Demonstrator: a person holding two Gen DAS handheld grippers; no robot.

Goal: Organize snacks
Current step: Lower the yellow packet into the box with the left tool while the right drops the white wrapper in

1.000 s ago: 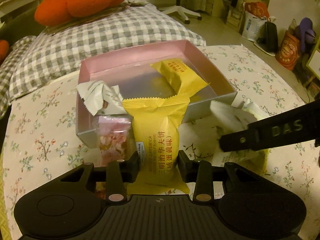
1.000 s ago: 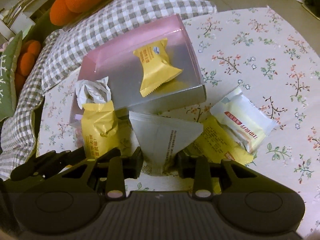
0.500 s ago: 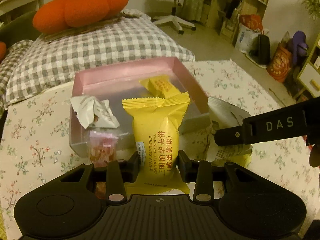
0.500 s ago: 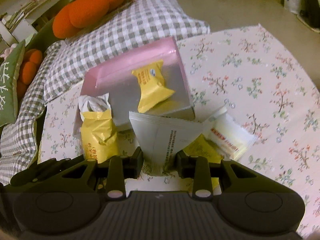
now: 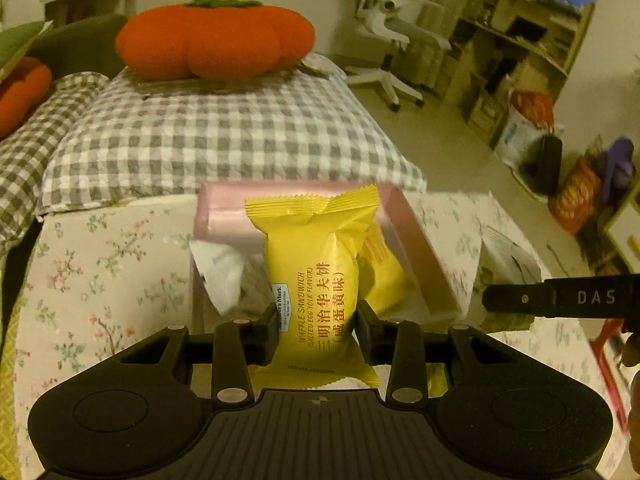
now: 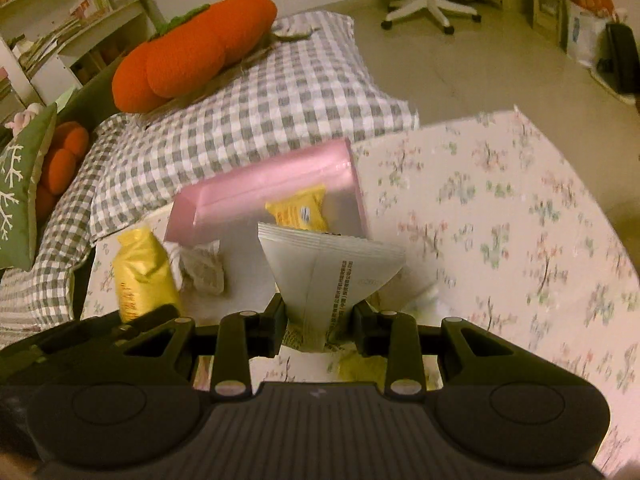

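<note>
While the left gripper is held level above the floral-cloth surface, its fingers pinch an upright yellow waffle-sandwich packet before the shallow pink box (another yellow packet lies inside); the right gripper, tilted downward, clamps a white foil pouch above the surface.
</note>
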